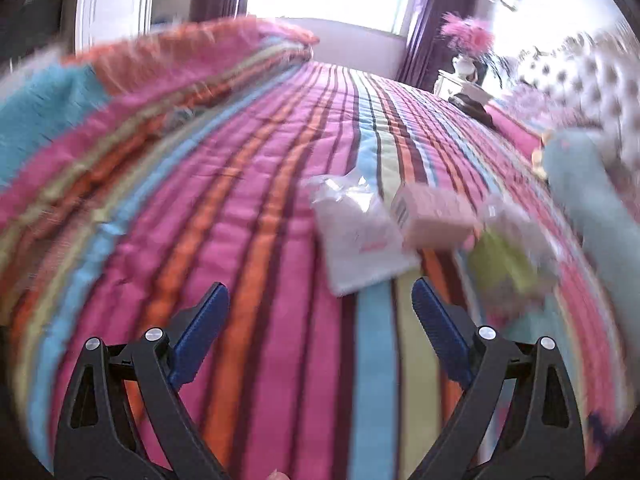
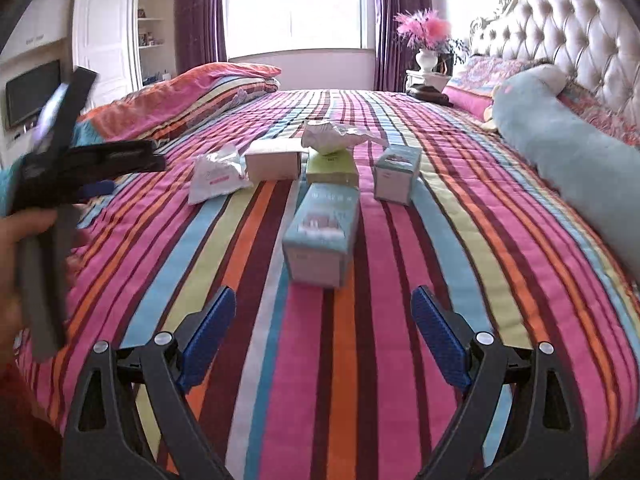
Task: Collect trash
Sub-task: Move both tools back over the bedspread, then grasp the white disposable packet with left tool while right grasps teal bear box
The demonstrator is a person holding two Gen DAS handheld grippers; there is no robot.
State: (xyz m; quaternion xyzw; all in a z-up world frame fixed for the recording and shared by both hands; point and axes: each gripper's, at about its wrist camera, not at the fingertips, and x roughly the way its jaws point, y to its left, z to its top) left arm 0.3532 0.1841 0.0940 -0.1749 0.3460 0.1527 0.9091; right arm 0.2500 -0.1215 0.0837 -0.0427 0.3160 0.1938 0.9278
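Trash lies on the striped bedspread. In the right wrist view a teal box lies nearest, a second teal box stands right of it, with a green box, a beige box, a white plastic packet and a crumpled white wrapper beyond. My right gripper is open and empty, short of the nearest teal box. My left gripper is open and empty, just short of the white packet; the beige box and green box lie to its right, blurred. The left gripper also shows at the left of the right wrist view.
A folded striped quilt lies at the bed's far left. A long pale-blue bolster lies along the right by the tufted headboard. A vase of pink flowers stands on a nightstand beyond the bed.
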